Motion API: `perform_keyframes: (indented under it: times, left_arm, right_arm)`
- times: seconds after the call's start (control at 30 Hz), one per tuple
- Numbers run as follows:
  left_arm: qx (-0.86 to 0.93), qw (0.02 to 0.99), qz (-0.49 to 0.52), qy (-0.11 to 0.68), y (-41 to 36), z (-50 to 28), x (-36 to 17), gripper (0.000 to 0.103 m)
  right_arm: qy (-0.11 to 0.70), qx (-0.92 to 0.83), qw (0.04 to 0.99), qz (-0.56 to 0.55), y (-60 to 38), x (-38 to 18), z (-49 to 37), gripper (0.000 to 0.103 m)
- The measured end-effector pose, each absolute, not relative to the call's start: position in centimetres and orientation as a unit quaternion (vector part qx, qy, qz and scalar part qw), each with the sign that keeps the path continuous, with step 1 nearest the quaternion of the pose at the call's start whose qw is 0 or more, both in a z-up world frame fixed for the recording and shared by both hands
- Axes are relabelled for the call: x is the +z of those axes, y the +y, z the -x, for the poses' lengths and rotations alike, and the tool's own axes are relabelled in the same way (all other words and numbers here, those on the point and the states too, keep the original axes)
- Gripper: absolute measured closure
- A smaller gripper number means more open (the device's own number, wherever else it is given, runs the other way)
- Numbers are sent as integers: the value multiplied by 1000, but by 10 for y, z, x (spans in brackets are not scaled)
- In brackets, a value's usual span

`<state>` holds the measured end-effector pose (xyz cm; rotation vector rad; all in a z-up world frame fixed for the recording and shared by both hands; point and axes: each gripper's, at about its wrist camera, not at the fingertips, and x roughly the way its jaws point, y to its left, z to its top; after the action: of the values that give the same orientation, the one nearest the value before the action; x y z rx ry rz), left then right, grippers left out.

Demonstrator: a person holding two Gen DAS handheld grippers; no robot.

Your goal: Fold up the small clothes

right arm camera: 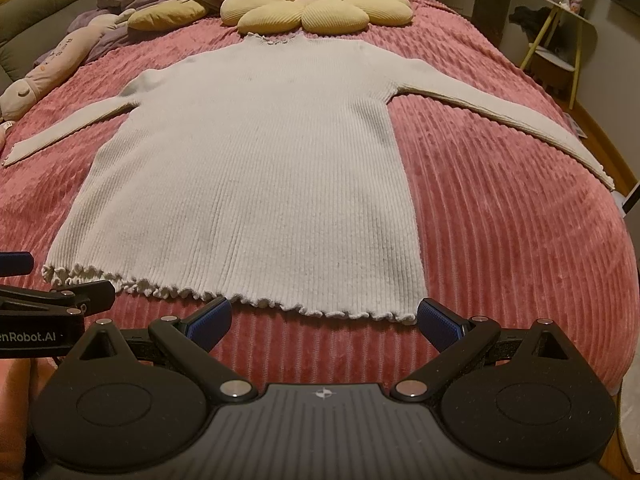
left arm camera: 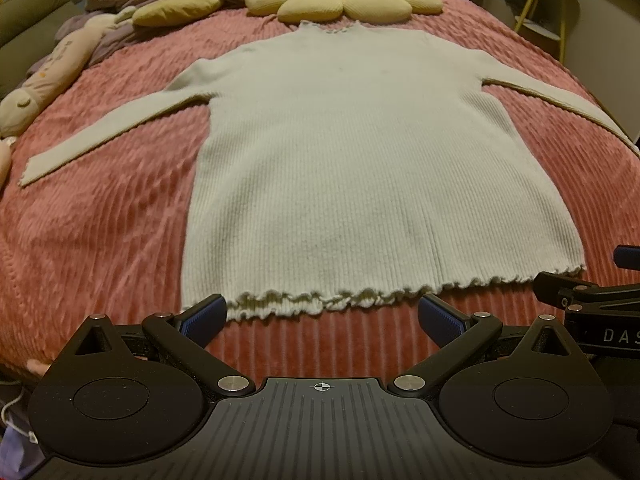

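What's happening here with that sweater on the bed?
A person holds a two-finger gripper in each hand, about to fold a pale ribbed sweater. It lies flat on the pink bedspread, sleeves spread out. The left gripper and right gripper are both open, just short of its ruffled hem, gripping nothing. No fold is made yet.

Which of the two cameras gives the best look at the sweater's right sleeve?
The right wrist view: the pale ribbed knit sweater's right sleeve shows whole, down to its cuff near the bed's edge. The left wrist view shows that sleeve only partly, its cuff cut off at the frame's edge.
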<state>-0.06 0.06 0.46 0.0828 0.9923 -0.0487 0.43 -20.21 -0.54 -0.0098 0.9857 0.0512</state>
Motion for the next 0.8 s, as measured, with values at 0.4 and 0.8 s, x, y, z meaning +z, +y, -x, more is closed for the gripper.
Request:
perform_keyframes:
  times: [0.4, 0.8]
  left_arm:
    - [-23, 878, -40, 476, 0, 1, 5, 0]
    - [-23, 878, -40, 476, 0, 1, 4, 0]
  right_arm:
    - [472, 24, 881, 4, -202, -6, -4, 4]
    - [470, 25, 882, 4, -202, -5, -4, 4]
